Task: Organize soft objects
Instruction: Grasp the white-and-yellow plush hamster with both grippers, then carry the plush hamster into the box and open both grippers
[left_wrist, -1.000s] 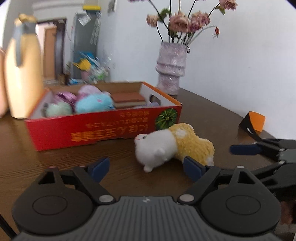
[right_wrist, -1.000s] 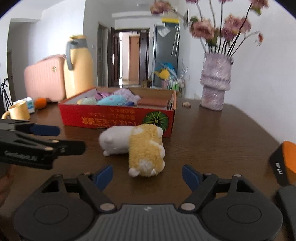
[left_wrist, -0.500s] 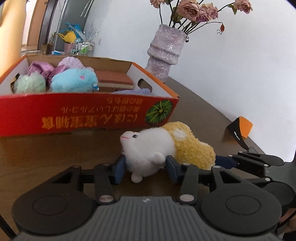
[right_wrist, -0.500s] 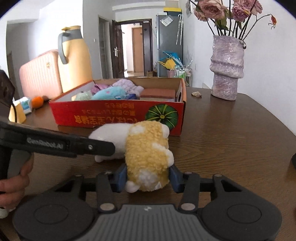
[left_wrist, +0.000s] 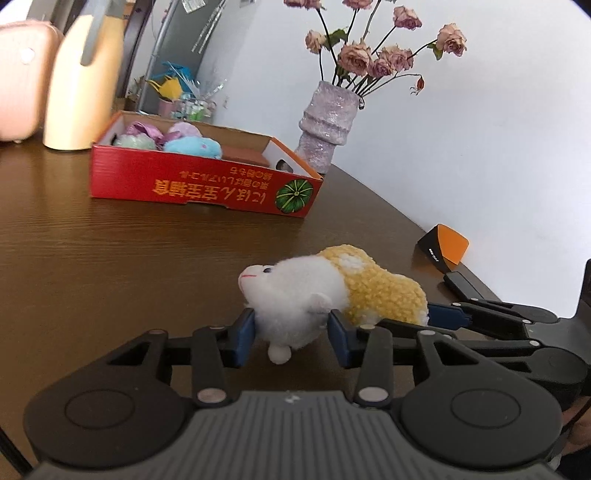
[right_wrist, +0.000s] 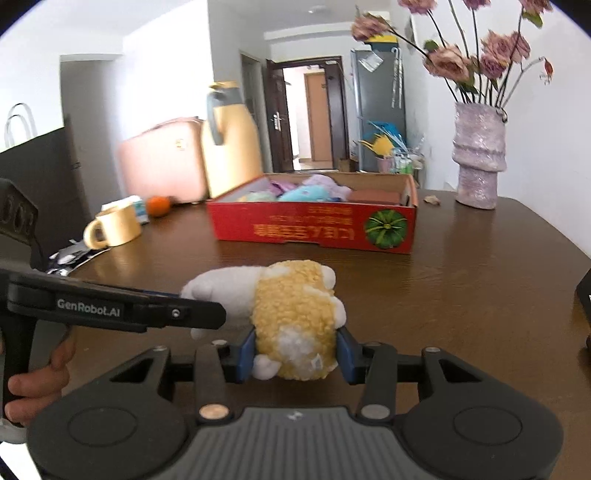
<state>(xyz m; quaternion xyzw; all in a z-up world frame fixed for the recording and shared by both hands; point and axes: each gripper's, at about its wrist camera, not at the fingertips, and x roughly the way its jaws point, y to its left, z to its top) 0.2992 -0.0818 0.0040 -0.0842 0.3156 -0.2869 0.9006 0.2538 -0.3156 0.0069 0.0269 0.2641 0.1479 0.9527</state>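
Since a second ago both grippers have closed from wide open: the left gripper clamps the white plush toy, its jaws closing further; the right gripper clamps the yellow plush toy. Both toys, pressed side by side, now sit well back from the red cardboard box, formerly just behind them. The brown wooden table carries a purple vase, a cup and an orange. Bare tabletop lies open between toys and box; the table's edge curves close on the right.
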